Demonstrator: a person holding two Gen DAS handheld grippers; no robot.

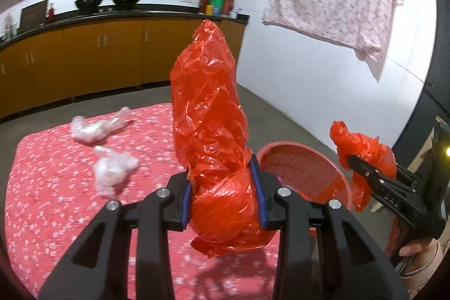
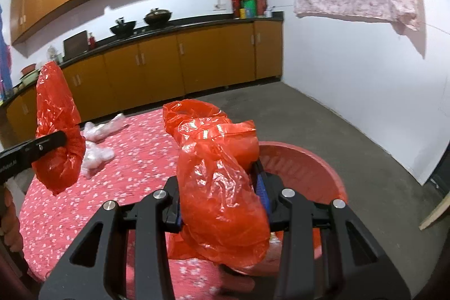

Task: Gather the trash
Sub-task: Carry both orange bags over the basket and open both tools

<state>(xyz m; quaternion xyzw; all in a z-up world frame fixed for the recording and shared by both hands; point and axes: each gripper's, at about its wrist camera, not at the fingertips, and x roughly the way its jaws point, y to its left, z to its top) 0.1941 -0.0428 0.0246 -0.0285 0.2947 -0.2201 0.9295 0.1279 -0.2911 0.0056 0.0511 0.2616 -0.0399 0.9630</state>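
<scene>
Trash here is crumpled plastic: each gripper carries one red bag above a round tabletop (image 1: 56, 187) covered in red floral cloth. The left gripper (image 1: 223, 198) has its fingers (image 1: 257, 187) pinching the first red bag (image 1: 208, 108), which stands up between the blue pads; the right gripper (image 2: 222, 204) pinches a second red bag (image 2: 219, 173) in the same way, and it also appears at the right edge of the left view (image 1: 362, 153). A red basin (image 2: 306, 167) sits just past the right gripper, at the tabletop's edge. Two clear plastic wads (image 1: 112, 170) (image 1: 95, 125) lie uncollected on the cloth. The step in hand appears to be carrying both bags to the basin. The next move calls for bringing each gripper over the rim, spreading its fingers so the light film drops inside, then going for the clear wads.
</scene>
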